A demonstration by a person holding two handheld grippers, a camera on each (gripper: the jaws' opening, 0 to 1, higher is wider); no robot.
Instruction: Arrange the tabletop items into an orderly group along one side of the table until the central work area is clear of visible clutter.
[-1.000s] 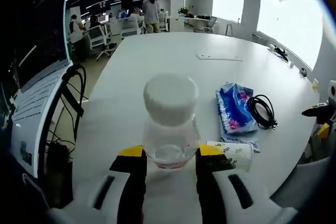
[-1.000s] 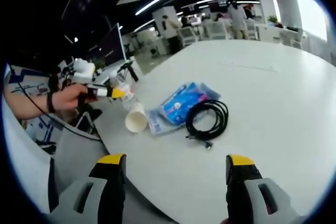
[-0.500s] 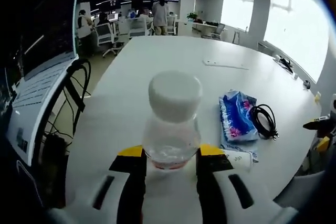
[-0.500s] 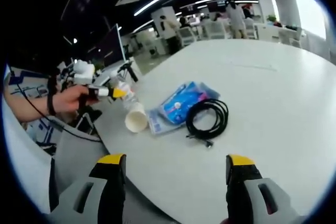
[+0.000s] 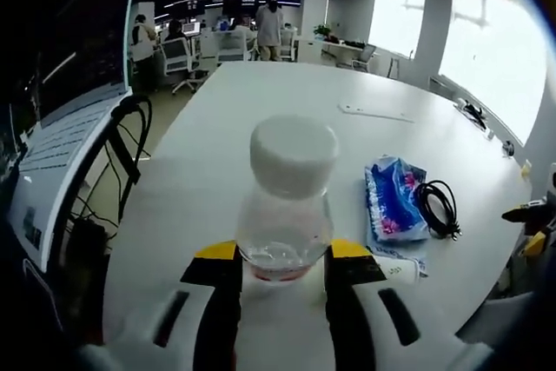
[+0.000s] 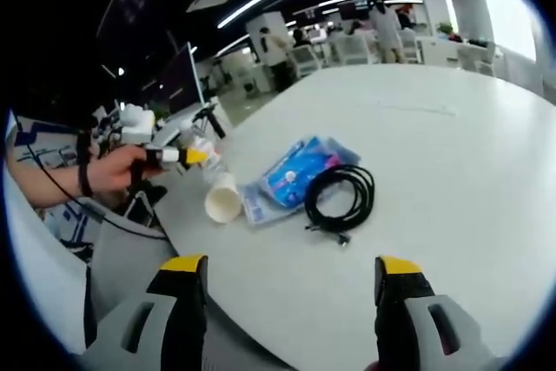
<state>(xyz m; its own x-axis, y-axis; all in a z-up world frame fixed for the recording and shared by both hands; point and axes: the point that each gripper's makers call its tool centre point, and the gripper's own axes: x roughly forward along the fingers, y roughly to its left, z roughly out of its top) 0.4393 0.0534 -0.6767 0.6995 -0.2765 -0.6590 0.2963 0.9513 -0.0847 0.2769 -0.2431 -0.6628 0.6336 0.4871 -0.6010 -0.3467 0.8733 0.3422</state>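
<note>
Your left gripper (image 5: 282,268) has its jaws clamped on a clear plastic bottle (image 5: 287,206) with a white cap, gripping it low on the body, just above the white surface (image 5: 261,102). In the left gripper view the bottle stands upright between the yellow-tipped jaws, near the surface's edge. Just to its right lies a white paper cup (image 5: 395,268) on its side, and beyond the cup a blue tissue pack (image 5: 393,200) lies flat with a coiled black cable (image 5: 439,208) touching its far side. A thin white strip (image 5: 375,113) lies well apart from them, farther along the surface.

Your right gripper (image 6: 291,277) hangs over the near edge of the surface with its jaws spread wide and nothing between them. In the right gripper view the cup (image 6: 223,199), tissue pack (image 6: 295,172) and cable (image 6: 339,198) sit in a row near that edge, the cup's mouth facing you. Your left hand (image 6: 117,169) holds the other gripper just beside the cup.
</note>
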